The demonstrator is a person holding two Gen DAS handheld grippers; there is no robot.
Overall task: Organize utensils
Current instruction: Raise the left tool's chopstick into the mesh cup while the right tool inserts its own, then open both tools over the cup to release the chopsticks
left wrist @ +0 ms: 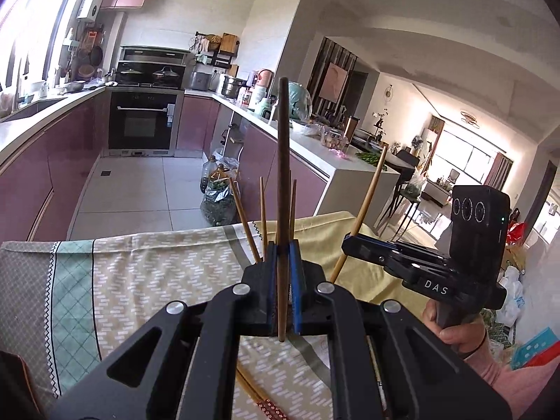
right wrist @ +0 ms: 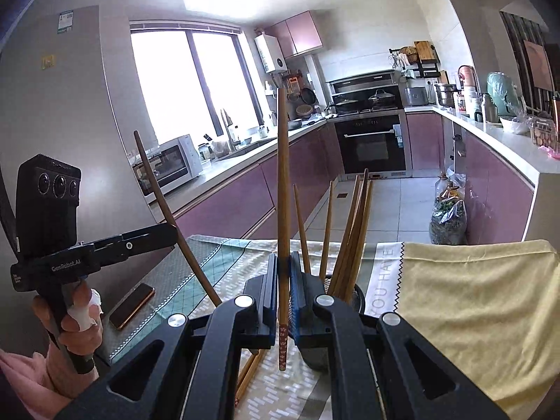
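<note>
The left gripper (left wrist: pixel 282 266) clenches a dark wooden chopstick (left wrist: pixel 283 175); the right gripper (right wrist: pixel 283 273) clenches a tan bamboo chopstick (right wrist: pixel 282 192). Lower both upright into the black perforated holder (right wrist: pixel 357 297) at one o'clock.

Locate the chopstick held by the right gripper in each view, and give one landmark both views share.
Left wrist view: the light chopstick stands at right of centre, slanting up from the right gripper.
Right wrist view: the same chopstick stands upright at centre, clamped in the gripper.
Shared landmark: the black oven set in the purple cabinets.
</note>
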